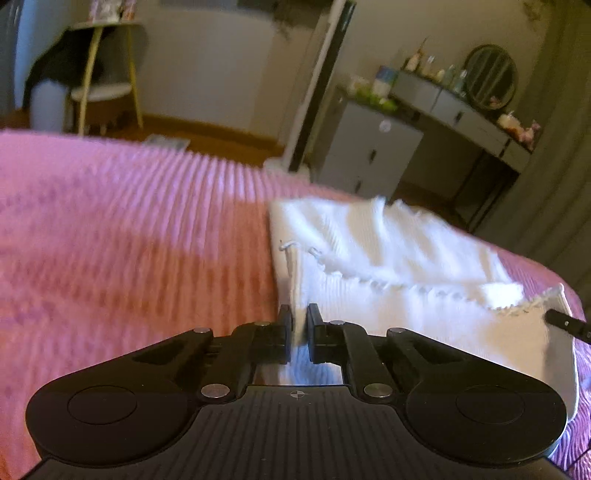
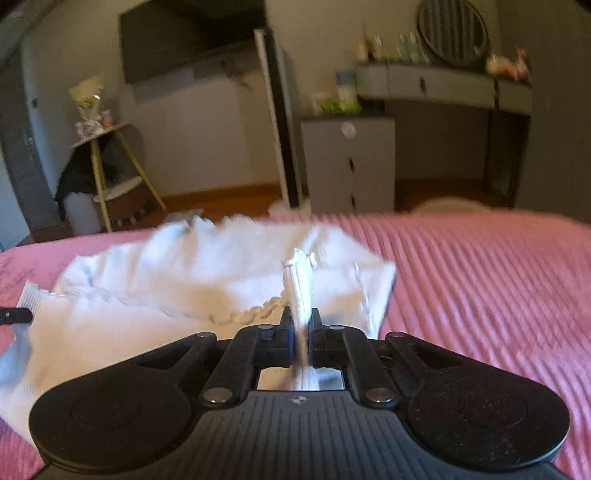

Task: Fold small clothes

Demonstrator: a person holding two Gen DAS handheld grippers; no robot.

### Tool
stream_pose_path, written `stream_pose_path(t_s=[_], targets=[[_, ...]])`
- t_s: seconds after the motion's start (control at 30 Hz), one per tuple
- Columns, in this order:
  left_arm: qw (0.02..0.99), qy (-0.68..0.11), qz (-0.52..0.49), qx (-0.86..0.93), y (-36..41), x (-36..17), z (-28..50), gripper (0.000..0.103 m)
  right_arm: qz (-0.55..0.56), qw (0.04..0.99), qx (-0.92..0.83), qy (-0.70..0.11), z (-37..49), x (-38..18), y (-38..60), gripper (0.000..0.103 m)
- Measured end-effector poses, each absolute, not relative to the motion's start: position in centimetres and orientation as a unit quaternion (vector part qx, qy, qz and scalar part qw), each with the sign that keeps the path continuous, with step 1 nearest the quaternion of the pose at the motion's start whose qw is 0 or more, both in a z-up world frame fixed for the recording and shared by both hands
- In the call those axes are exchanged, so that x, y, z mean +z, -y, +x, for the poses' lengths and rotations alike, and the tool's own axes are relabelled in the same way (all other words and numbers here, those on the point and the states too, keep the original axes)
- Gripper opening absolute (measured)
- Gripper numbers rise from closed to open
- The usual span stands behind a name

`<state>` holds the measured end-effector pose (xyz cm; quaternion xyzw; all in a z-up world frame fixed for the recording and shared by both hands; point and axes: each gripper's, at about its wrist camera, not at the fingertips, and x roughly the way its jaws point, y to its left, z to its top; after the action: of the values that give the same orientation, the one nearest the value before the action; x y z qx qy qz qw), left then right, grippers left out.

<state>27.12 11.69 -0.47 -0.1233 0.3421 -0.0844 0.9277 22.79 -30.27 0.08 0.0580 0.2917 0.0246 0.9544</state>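
Observation:
A small white ribbed knit garment (image 1: 388,266) with a scalloped trim lies on the pink bedspread (image 1: 129,229). My left gripper (image 1: 299,314) is shut on its left edge, low over the bed. In the right wrist view the same garment (image 2: 166,295) spreads to the left, and my right gripper (image 2: 301,317) is shut on a pinched-up fold of its right edge that sticks up between the fingers. The tip of the other gripper shows at the right edge of the left view (image 1: 565,323) and at the left edge of the right view (image 2: 14,315).
The pink ribbed bedspread (image 2: 480,277) stretches to both sides. Beyond the bed stand a grey drawer cabinet (image 2: 347,162), a dressing table with a round mirror (image 2: 450,33), a tall standing panel (image 2: 277,118) and a yellow-legged side table (image 2: 110,166).

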Motion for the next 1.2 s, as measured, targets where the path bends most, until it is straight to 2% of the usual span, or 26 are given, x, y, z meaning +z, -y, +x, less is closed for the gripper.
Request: stream_pose_path(t_s=[0.13,0.23,0.37,0.6,0.97,1.03,1.07,1.13,1.2], targets=[[0.938,-0.306,-0.132,-0.100,-11.7,2.6,27.4,0.010,0.039,0.966,0.030,-0.254,22.9,2.5,29.7,0.006],[0.948,-0.287,-0.103,-0.094,-10.7,3.9,29.0,0.010,0.034,0.973,0.017,-0.229,24.6,3.8,29.6,0.006],[0.950,-0.292,-0.092,-0.070,-9.5,4.3,32.2,0.010,0.024,0.976,-0.006,-0.217,27.6,4.5,29.5,0.006],[0.951,-0.304,-0.014,-0.044,-6.4,3.3,36.6,0.010,-0.023,0.971,-0.050,-0.233,32.5,2.4,29.4,0.006],[0.950,-0.311,0.030,0.001,-5.0,0.9,40.4,0.010,-0.058,0.968,-0.093,-0.225,36.0,-1.4,29.1,0.006],[0.948,-0.314,0.038,0.025,-5.0,-0.1,41.0,0.010,-0.057,0.967,-0.110,-0.224,36.5,-2.3,29.2,0.009],[0.946,-0.319,0.049,0.040,-4.9,-0.7,41.3,0.010,-0.053,0.963,-0.127,-0.230,36.8,-3.0,29.4,0.018],[0.929,-0.353,0.089,0.066,-4.6,-2.4,42.1,0.010,-0.033,0.951,-0.151,-0.266,37.3,-4.1,29.9,0.019],[0.924,-0.367,0.075,0.073,-5.3,-2.6,41.3,0.012,0.006,0.952,-0.155,-0.265,35.7,-3.6,30.5,0.020]])
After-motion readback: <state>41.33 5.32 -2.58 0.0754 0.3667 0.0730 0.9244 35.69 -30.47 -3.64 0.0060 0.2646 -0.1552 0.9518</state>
